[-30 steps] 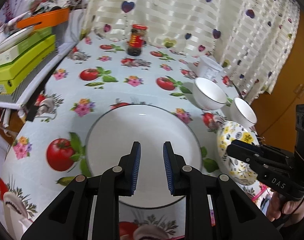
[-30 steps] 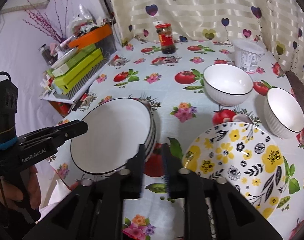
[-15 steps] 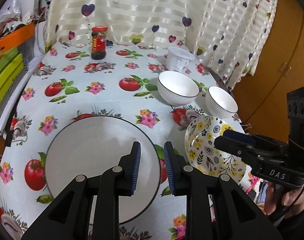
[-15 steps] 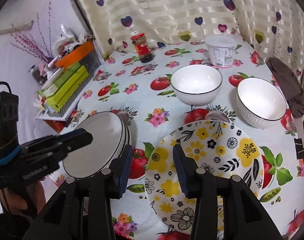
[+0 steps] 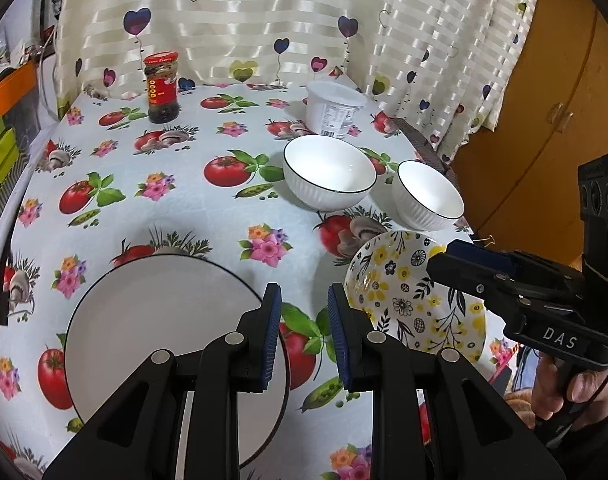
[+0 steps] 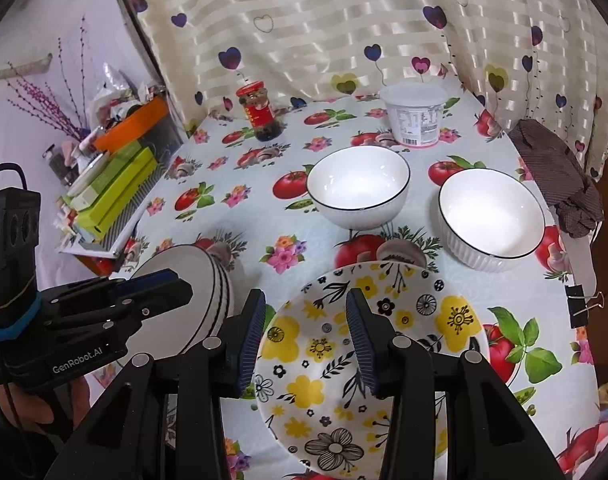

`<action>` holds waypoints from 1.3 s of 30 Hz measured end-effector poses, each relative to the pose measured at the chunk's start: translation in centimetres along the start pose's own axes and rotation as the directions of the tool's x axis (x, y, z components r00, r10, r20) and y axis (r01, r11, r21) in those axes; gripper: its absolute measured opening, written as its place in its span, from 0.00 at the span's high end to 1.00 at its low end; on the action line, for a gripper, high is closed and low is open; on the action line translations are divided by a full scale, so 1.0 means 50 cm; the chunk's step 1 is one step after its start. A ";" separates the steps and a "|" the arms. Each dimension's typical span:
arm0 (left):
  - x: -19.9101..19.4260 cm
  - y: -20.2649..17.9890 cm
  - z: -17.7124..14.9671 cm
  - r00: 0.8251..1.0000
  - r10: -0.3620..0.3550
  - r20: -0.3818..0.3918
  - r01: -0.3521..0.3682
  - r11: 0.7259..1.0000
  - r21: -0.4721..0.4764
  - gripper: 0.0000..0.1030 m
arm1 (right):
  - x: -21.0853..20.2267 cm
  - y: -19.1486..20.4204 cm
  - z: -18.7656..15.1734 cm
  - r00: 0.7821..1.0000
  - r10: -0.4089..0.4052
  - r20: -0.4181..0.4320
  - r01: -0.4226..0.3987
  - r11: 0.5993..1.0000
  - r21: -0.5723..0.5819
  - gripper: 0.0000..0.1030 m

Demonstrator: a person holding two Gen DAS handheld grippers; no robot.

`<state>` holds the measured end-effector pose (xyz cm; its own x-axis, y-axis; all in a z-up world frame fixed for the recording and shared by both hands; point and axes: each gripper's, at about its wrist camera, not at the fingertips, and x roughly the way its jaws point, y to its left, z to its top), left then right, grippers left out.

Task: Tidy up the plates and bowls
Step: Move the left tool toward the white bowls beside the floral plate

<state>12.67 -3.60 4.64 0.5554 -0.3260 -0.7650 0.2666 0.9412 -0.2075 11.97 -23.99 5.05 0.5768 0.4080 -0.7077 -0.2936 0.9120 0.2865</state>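
Note:
A stack of white black-rimmed plates [image 5: 160, 320] [image 6: 208, 280] sits at the table's near left. A flowered yellow-and-black plate [image 5: 407, 300] [image 6: 363, 344] lies near right. Two white bowls stand behind it, one in the middle [image 5: 329, 172] [image 6: 357, 186] and one to the right [image 5: 429, 196] [image 6: 489, 216]. My left gripper [image 5: 302, 336] [image 6: 172, 286] is open and empty, hovering between the white stack and the flowered plate. My right gripper [image 6: 304, 340] [image 5: 455, 254] is open and empty, above the flowered plate's near left part.
A red-lidded jar [image 5: 162, 88] [image 6: 262, 110] and a white tub [image 5: 333, 108] [image 6: 413, 114] stand at the back by the curtain. A rack with green boxes and an orange tray [image 6: 112, 184] sits off the table's left. A brown cloth [image 6: 559, 176] hangs at the right edge.
My left gripper has swung right, off the middle of the white plates. My right gripper has opened wider and moved right over the flowered plate.

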 end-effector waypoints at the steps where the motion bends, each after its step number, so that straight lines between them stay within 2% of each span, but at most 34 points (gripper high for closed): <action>1: 0.002 0.000 0.003 1.000 0.002 -0.001 -0.002 1.000 0.000 0.76 | 0.000 -0.004 0.002 1.000 -0.006 0.001 0.006 1.000 0.005 0.60; 5: 0.014 0.005 0.019 0.999 -0.030 -0.019 0.030 0.999 -0.019 0.76 | 0.004 -0.018 0.009 1.000 -0.007 0.002 0.007 1.000 0.027 0.60; 16: 0.039 0.009 0.081 0.999 -0.021 -0.048 0.021 1.000 0.006 0.76 | 0.040 -0.072 0.042 1.000 -0.006 -0.024 0.008 0.995 0.098 0.60; 21: 0.065 0.029 0.117 0.995 -0.060 -0.080 0.057 0.998 -0.039 0.76 | 0.047 -0.096 0.064 1.000 0.002 -0.023 0.001 0.991 0.131 0.60; 29: 0.103 0.041 0.159 0.990 -0.083 -0.116 0.076 0.995 -0.062 0.76 | 0.059 -0.126 0.087 0.999 0.007 -0.039 0.000 0.986 0.169 0.60; 39: 0.180 0.050 0.199 0.978 -0.110 -0.178 0.093 0.990 -0.103 0.76 | 0.122 -0.159 0.123 0.996 0.021 -0.088 -0.001 0.974 0.225 0.60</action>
<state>26.17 -5.05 3.30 0.3734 -0.4066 -0.8338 0.2342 0.9110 -0.3393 22.51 -28.47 2.41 0.5012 0.4216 -0.7557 -0.1151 0.8980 0.4247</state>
